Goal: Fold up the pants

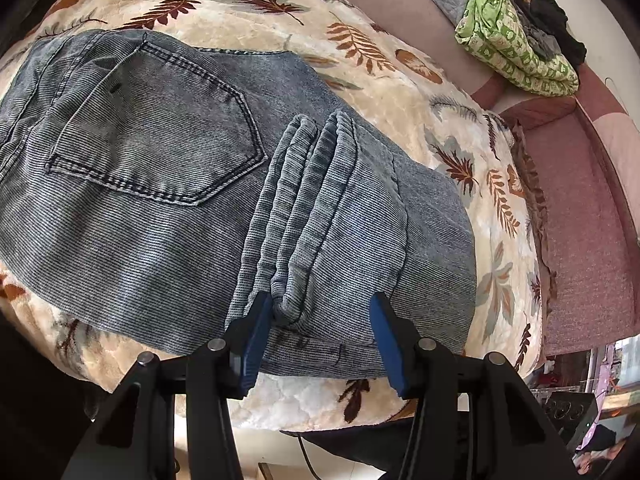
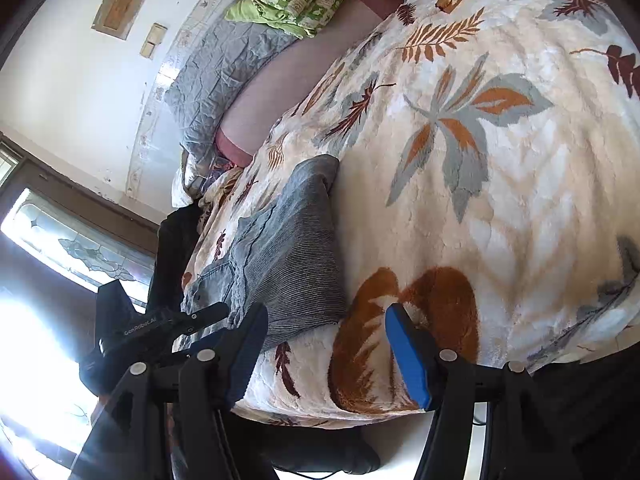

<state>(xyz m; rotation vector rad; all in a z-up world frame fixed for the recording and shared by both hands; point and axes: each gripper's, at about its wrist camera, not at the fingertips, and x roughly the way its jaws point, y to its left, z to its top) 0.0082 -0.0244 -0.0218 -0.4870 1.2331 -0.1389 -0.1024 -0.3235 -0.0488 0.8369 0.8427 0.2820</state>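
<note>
Left gripper: fingers apart, straddling the near edge of the pants. The left pad sits against a bunched roll of hems; the right pad stands clear of it, so nothing is clamped.

Right gripper: fingers apart, empty, hovering over the bed blanket just right of the pants.

Pants lie on the blanket near the bed's front edge, already doubled over. Grey-blue washed denim with a fine ribbed weave, dark topstitching. Back pocket faces up, just left of the hem roll. Stacked leg ends form thick ridges running away from the left gripper.

Handling, my read: soft but weighty, several layers thick at the roll, likely to sag and slide apart if lifted by one layer. Best hold looks like the whole hem roll, pinched through all layers.

Beyond the pants: a green patterned quilt bundled far off.
</note>
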